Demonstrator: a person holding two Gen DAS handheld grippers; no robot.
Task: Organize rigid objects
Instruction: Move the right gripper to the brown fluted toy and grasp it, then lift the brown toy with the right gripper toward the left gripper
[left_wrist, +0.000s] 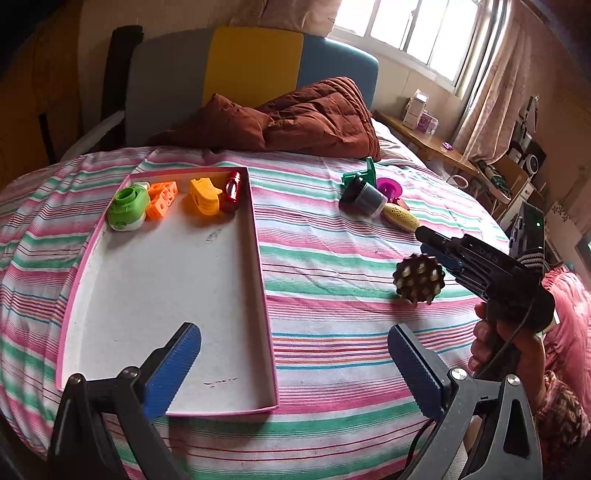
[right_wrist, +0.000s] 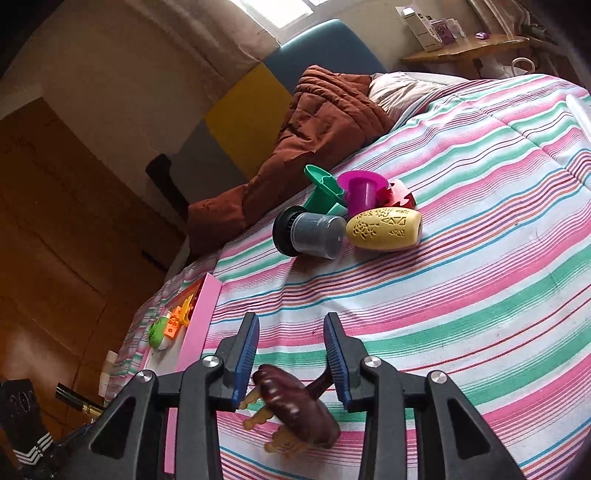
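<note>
A pink-edged shallow box (left_wrist: 258, 280) lies on the striped bed. At its far end sit a green and white toy (left_wrist: 127, 208), an orange block (left_wrist: 162, 199), a yellow piece (left_wrist: 205, 195) and a red piece (left_wrist: 232, 190). My left gripper (left_wrist: 295, 363) is open and empty over the box's near right corner. My right gripper (right_wrist: 291, 356) is shut on a dark brown wooden massager (right_wrist: 295, 406), gripping its handle; the massager (left_wrist: 419, 278) shows in the left wrist view just above the bed, right of the box. A pile of loose items lies further back: a black-lidded jar (right_wrist: 314, 236), a yellow patterned cylinder (right_wrist: 384, 229), a magenta cup (right_wrist: 360, 190), a green piece (right_wrist: 321, 184).
A brown quilt (left_wrist: 295, 118) is heaped at the head of the bed, against a grey, yellow and blue headboard (left_wrist: 251, 62). A wooden shelf (left_wrist: 424, 140) with boxes stands right of the bed under the window. A red piece (right_wrist: 400, 195) lies behind the yellow cylinder.
</note>
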